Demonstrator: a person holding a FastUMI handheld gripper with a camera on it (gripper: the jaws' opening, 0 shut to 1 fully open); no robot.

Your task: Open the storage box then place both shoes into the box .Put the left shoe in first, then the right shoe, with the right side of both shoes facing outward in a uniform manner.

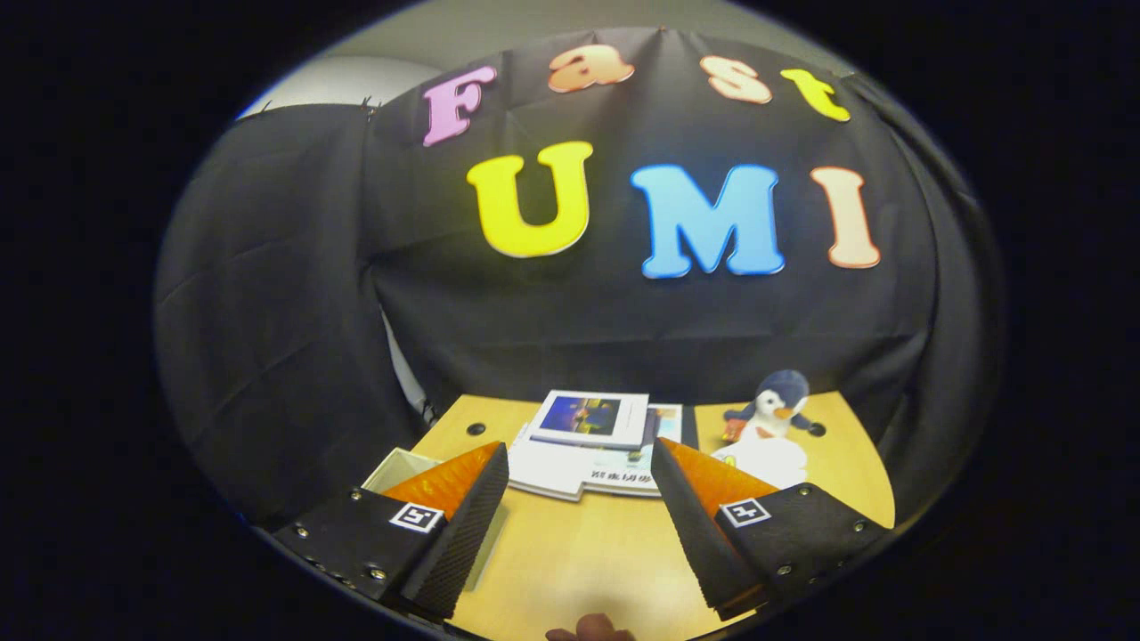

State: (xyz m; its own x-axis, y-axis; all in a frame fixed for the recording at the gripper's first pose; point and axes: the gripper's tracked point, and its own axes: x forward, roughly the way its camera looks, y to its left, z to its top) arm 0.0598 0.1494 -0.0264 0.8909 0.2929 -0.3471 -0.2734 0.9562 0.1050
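Seen from the gripper view, the gripper [579, 472] hangs above a light wooden table [579, 561] with its two fingers spread wide apart and nothing between them. Each finger carries a small square black-and-white marker tag. Just beyond the fingertips, at centre frame, lies a stack of books [592, 441]; the top cover bears a blue picture, and the print on the one beneath is too small to read. A plush penguin [773, 411] stands at the table's far right, in front of the black cloth wall. The storage box [401, 467], pale and open-topped, peeks out behind the left finger at lower left. A fingertip [590, 630] shows at bottom centre.
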